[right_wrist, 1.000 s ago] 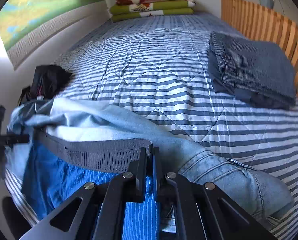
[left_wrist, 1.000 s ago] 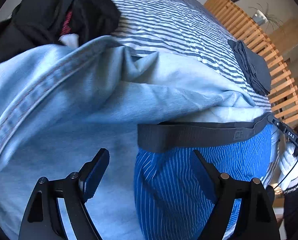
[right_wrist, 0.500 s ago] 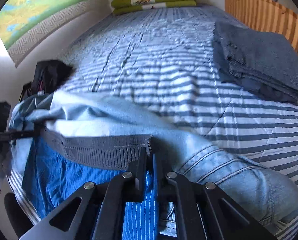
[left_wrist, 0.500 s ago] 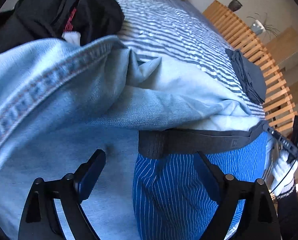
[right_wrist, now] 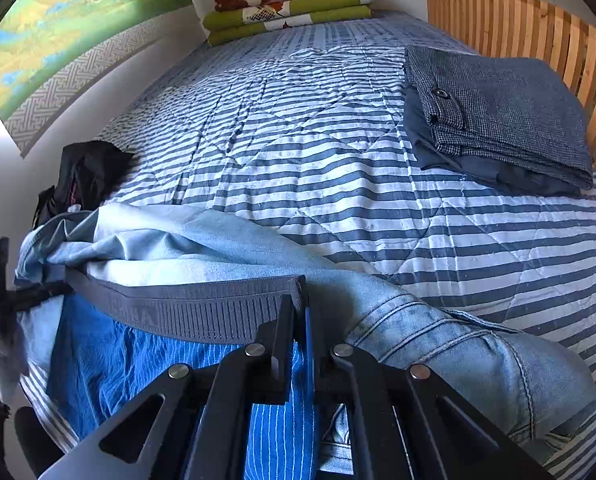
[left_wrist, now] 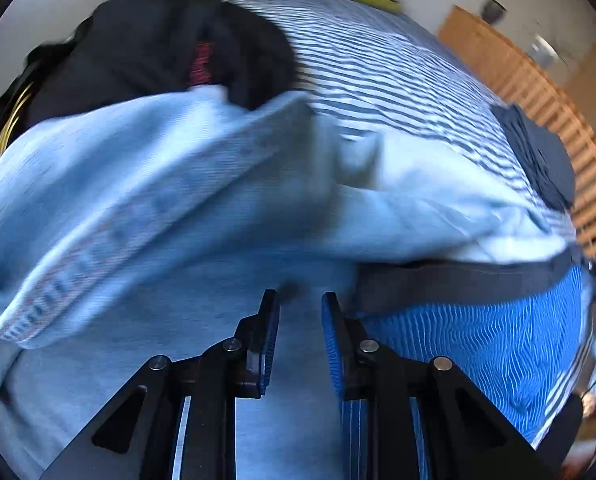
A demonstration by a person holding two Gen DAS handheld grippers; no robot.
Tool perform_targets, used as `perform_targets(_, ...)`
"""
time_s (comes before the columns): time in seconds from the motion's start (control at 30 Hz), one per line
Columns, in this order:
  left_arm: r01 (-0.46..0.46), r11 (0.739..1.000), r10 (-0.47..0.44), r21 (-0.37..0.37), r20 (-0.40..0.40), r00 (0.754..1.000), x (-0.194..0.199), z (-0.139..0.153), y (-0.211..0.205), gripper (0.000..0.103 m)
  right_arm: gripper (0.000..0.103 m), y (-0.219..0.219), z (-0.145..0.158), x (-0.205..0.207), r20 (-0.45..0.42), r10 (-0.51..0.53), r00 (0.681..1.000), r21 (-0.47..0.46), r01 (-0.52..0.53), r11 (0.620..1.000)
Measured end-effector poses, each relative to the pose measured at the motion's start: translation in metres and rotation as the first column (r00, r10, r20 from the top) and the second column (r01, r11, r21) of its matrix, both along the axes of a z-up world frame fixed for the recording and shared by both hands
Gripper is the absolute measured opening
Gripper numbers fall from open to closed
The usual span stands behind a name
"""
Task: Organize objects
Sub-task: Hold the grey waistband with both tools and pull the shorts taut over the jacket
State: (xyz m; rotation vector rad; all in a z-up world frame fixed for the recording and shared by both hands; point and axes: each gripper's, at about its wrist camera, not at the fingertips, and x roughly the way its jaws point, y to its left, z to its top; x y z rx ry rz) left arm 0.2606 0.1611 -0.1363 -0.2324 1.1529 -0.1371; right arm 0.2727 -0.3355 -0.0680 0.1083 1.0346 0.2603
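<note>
Blue striped boxer shorts (right_wrist: 138, 360) with a grey waistband (right_wrist: 202, 312) lie on light-blue jeans (right_wrist: 458, 344) at the near end of the bed. My right gripper (right_wrist: 300, 316) is shut on the waistband's right end. In the left wrist view my left gripper (left_wrist: 300, 300) hangs over the jeans (left_wrist: 178, 200), its jaws closing with a narrow gap left. Only denim shows in that gap, and the picture is blurred. The waistband's left end (left_wrist: 378, 288) lies just right of the right finger. The shorts (left_wrist: 478, 340) spread out to the right.
A crumpled black garment (right_wrist: 82, 176) lies by the wall on the left. Folded dark blue clothes (right_wrist: 498, 120) sit at the right beside the wooden slatted rail (right_wrist: 518, 20). Folded green and red blankets (right_wrist: 290, 4) lie at the far end of the striped bedcover (right_wrist: 298, 140).
The left jaws have gone from wide apart to a narrow gap. The left gripper has shifted left, so the shorts now lie right of its fingers. The right gripper has kept still.
</note>
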Motion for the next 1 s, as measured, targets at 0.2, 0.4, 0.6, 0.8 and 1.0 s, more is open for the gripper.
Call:
perform_targets(0.2,0.081,0.992,-0.082,-0.095,-0.002,0.997,0.0,0.003,-0.011,0.076,0.01,-0.002,0.001,0.002,-0.014,0.032,0.999,0.051,-0.031,0.998)
perform_targets(0.4,0.16,0.985,-0.159,-0.066,0.012,0.987,0.013,0.0,-0.045,0.046,0.029,-0.011,0.001,-0.005,-0.009,0.074,0.997,0.083,-0.073,0.994)
perform_targets(0.6,0.099,0.99,-0.099,-0.096,0.006,0.995,0.012,-0.003,-0.032,0.008,0.029,-0.006,-0.005,-0.001,-0.012,0.113,0.994,0.082,-0.112,0.99)
perform_targets(0.8,0.071,0.982,-0.061,-0.174,0.064,0.996,-0.004,0.023,-0.004,0.007,0.006,-0.001,0.013,-0.008,0.05,0.109,0.993,0.142,-0.115,0.983)
perform_targets(1.0,0.061,0.996,-0.056,-0.07,0.069,0.996,0.018,0.021,-0.017,0.013,0.005,0.015,0.013,0.009,0.072,0.054,0.996,0.063,-0.058,0.996)
